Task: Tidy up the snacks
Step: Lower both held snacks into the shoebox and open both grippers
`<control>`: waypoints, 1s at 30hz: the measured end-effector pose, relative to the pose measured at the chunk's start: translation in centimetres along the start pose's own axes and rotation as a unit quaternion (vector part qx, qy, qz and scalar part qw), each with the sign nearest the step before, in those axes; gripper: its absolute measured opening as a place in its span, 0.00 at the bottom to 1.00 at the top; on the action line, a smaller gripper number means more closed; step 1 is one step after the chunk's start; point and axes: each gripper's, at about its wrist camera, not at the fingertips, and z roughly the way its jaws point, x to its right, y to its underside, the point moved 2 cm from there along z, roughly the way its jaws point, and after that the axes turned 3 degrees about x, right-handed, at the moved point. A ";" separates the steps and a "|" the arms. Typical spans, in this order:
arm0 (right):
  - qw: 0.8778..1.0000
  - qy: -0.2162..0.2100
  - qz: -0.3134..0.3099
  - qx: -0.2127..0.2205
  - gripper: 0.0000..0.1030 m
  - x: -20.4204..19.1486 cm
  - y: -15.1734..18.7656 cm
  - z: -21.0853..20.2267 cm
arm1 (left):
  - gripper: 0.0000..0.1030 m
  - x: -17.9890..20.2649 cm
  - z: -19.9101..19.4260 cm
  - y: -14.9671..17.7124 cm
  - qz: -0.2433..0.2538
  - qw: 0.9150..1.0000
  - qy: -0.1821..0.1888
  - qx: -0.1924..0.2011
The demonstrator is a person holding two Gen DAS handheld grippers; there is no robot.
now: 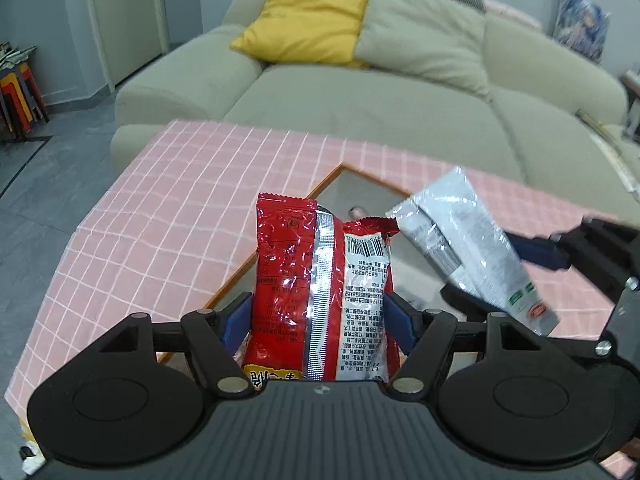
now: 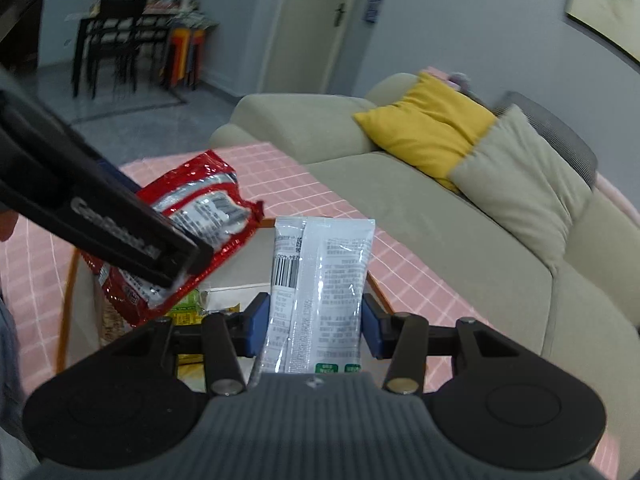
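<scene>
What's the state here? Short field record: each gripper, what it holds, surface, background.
left gripper: shut on red snack packet, barcode side facing camera
right gripper: shut on white snack packet, held upright
surface: pink checked cloth around a wood-framed opening
in opening: more packets, partly hidden
background: beige sofa, yellow cushion

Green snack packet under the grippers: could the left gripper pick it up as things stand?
Probably not. The left gripper is already shut on the red packet, and that packet hangs over the green packet. It would have to put the red one down first.
</scene>
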 end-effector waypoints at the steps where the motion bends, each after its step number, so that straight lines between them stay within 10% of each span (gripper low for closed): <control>1: 1.000 -0.003 -0.008 -0.007 0.44 0.0 -0.1 0.9 | 0.78 -0.4 0.6 0.3 -0.001 1.000 -0.002 -0.011; 14: 0.994 -0.013 -0.044 -0.099 0.44 0.9 1.3 10.8 | 0.78 -1.3 7.4 2.3 0.002 0.995 -0.009 -0.098; 30: 0.987 -0.032 -0.075 -0.135 0.46 -0.3 4.1 12.9 | 0.83 -1.2 9.9 3.4 0.014 0.990 -0.003 -0.141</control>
